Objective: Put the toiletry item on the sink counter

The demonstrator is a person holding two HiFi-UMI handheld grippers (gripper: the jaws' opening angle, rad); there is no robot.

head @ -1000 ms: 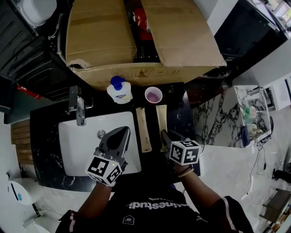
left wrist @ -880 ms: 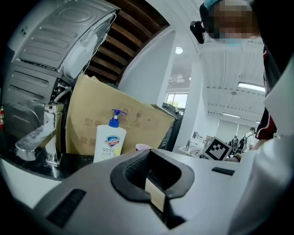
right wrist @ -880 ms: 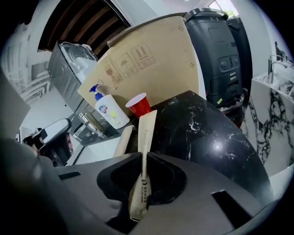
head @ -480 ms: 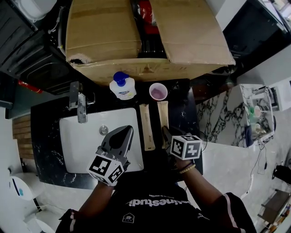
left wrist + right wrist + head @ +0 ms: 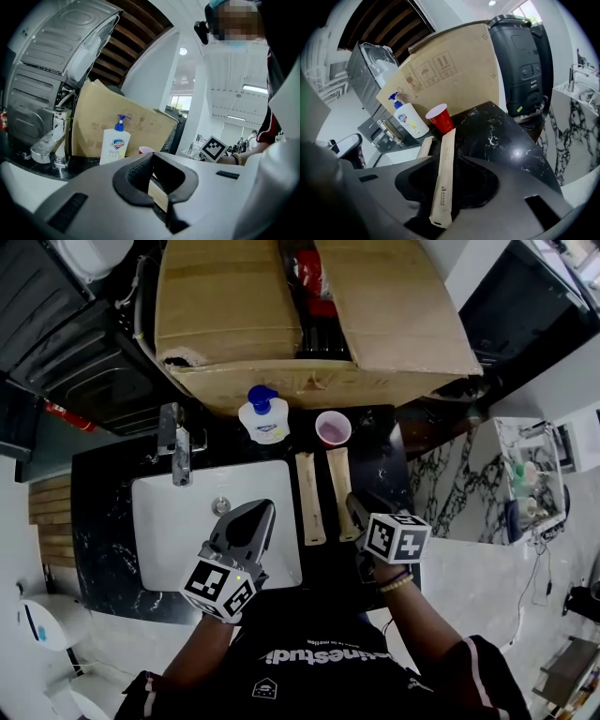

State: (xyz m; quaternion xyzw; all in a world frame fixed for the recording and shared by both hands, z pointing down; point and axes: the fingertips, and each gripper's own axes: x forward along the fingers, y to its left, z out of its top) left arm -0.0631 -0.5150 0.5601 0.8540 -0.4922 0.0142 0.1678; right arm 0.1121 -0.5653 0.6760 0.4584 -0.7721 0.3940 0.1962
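**Right gripper pinching a paper packet by the sink**

The right gripper view is showing what the head view is not: the right gripper [image 5: 437,218] is clamping the near end of a long, flat kraft-paper packet [image 5: 445,173], which is lying along the glossy black marble counter [image 5: 501,140]. The left gripper [image 5: 168,212] is hovering, jaws pressed together, empty. Both are sitting much as a second ago. Beyond are standing a red cup [image 5: 440,118], a pump bottle [image 5: 410,121] and a cardboard box [image 5: 454,65].
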